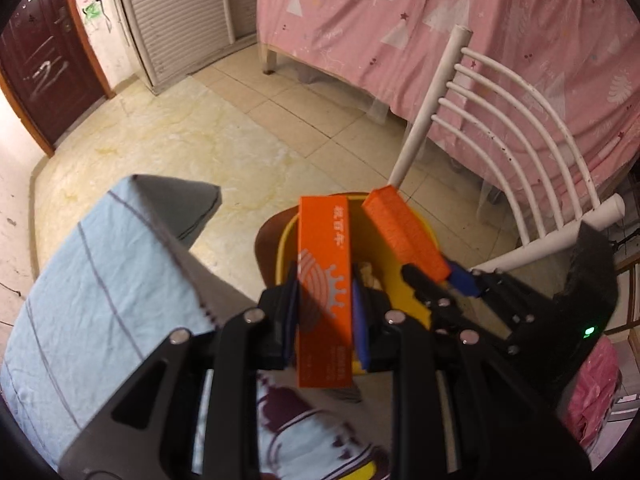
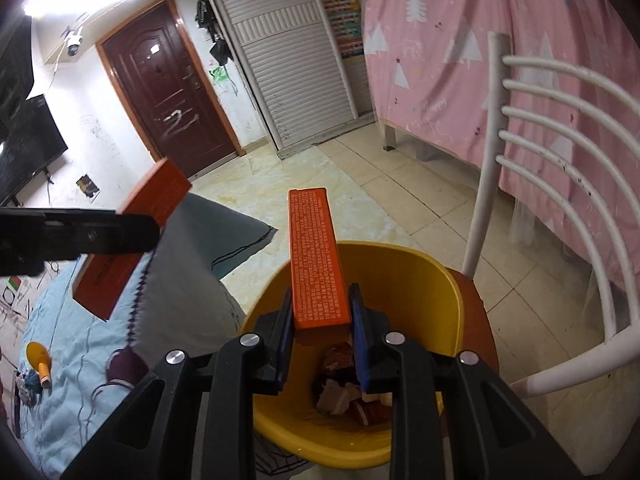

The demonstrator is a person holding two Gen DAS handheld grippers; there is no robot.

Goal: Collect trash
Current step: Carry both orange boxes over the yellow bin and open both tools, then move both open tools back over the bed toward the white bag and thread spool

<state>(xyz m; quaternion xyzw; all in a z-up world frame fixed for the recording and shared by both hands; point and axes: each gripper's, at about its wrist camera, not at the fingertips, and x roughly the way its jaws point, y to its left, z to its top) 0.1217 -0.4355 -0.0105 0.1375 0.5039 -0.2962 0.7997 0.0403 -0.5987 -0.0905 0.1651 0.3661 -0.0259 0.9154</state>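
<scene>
Both grippers, left (image 1: 325,312) and right (image 2: 320,332), hold orange boxes (image 1: 324,280) (image 2: 318,264) clamped above the yellow bin (image 2: 400,264), apparently over it; next, release.

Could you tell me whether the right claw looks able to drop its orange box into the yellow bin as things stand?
Probably yes. The right claw holds its long orange cardboard box directly above the open round yellow plastic bin, and nothing lies between them.

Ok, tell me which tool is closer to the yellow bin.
Right. The right tool holds its orange box directly above the yellow bin, over the trash inside. The left tool, gripping another orange box, is off to the side, nearer the bed.
</scene>
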